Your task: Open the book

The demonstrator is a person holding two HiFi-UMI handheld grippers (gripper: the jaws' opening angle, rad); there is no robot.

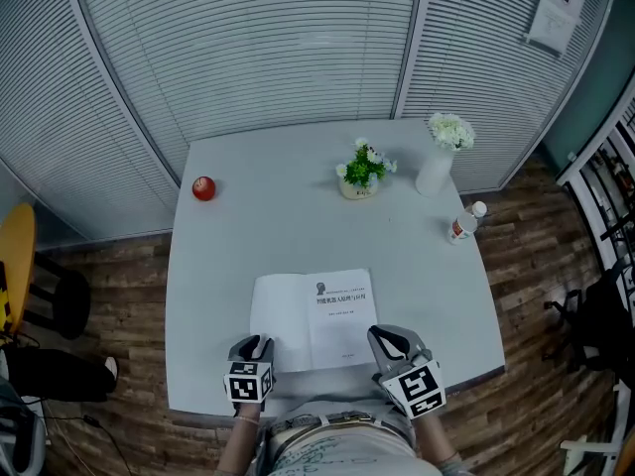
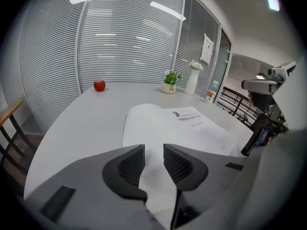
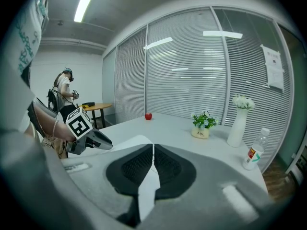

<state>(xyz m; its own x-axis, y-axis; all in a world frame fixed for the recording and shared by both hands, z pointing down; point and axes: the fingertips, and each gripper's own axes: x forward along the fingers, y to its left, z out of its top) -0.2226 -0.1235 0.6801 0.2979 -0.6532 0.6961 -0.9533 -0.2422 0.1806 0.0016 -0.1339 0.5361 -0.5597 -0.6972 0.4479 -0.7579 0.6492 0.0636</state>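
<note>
**Book lies open at the near edge, tongs at both lower corners**

The left tongs (image 1: 253,346) hover over the near left corner of the book (image 1: 317,317). Their jaws stand apart, and only the blank white page shows through the gap. The right tongs (image 1: 386,341) sit at the book's near right corner. Their jaws are drawn almost together, with just a thin white sliver of page between the pads.

The book rests flat on the pale grey worktop (image 1: 268,236), close to its near edge and about midway along it. It is spread open, with a blank leaf on the left and a printed title page on the right.

Farther back, well apart from the book, a small water bottle (image 1: 463,222) stands near the right edge. Beyond it are a small potted plant (image 1: 362,172) and, to its right, a tall white vase (image 1: 437,167) with white flowers. A red apple (image 1: 203,188) sits alone towards the far left corner. Behind the worktop runs a wall of grey slatted blinds (image 1: 248,48).
</note>
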